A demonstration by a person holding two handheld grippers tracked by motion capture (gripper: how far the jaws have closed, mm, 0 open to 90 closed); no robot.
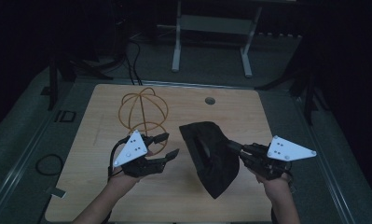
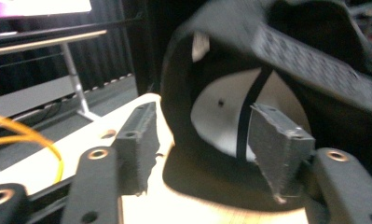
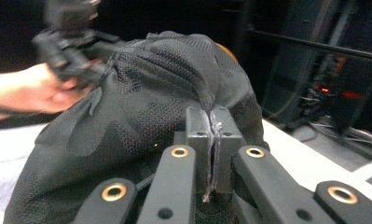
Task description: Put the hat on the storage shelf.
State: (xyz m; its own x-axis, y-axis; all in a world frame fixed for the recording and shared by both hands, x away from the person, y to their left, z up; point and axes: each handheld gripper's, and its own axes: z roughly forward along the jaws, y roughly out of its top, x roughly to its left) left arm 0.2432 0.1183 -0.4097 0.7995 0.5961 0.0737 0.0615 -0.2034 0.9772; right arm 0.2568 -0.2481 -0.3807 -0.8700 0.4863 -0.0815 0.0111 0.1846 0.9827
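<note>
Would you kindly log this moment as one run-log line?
right claw: shut on black cap fabric | left claw: open, holding nothing, beside cap | yellow wire frame: on table behind left claw

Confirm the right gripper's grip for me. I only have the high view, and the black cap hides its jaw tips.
Observer: The right gripper is shut, pinching a fold of the black cap's mesh fabric between its pads.
Operator: And the left gripper, is it touching the cap?
Observer: No. The left gripper stands open, nothing between its pads, facing the cap's opening.
Operator: What is inside the cap?
Observer: A pale lining crossed by a dark seam strip.
</note>
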